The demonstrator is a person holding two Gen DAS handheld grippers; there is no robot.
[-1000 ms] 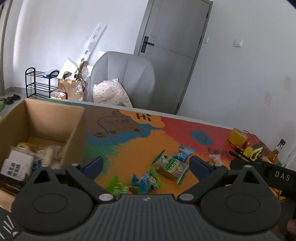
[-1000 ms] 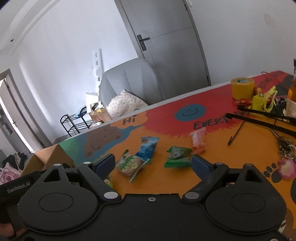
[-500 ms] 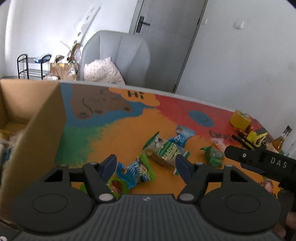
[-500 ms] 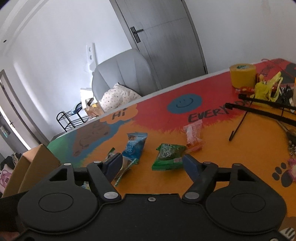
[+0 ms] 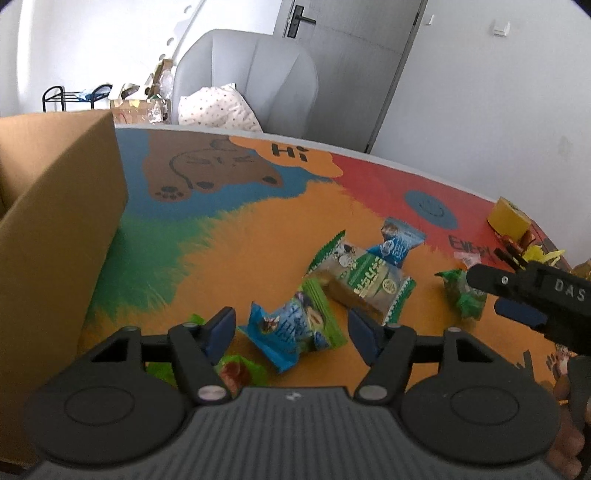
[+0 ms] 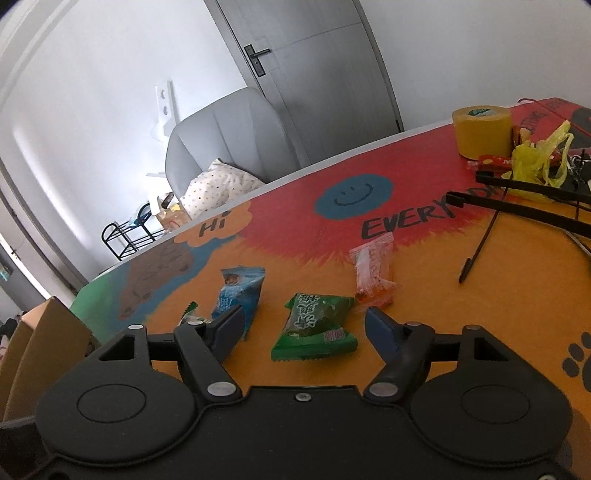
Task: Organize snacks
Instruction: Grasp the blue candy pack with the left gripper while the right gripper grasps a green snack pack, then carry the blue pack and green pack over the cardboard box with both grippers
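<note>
White walls enclose the room, and a grey door with a dark lever handle stands shut behind a grey upholstered chair that holds a white dotted cushion. A low black wire rack stands on the floor by the wall, with cardboard clutter beside the chair, and a white switch plate sits on the wall right of the door. The desk carries a bright mat in orange, red, blue and green, and soft daylight fills the space.

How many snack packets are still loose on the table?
6, maybe more hidden: green one under left fingers, blue-green, large green-white, blue, dark green, clear-red.
</note>
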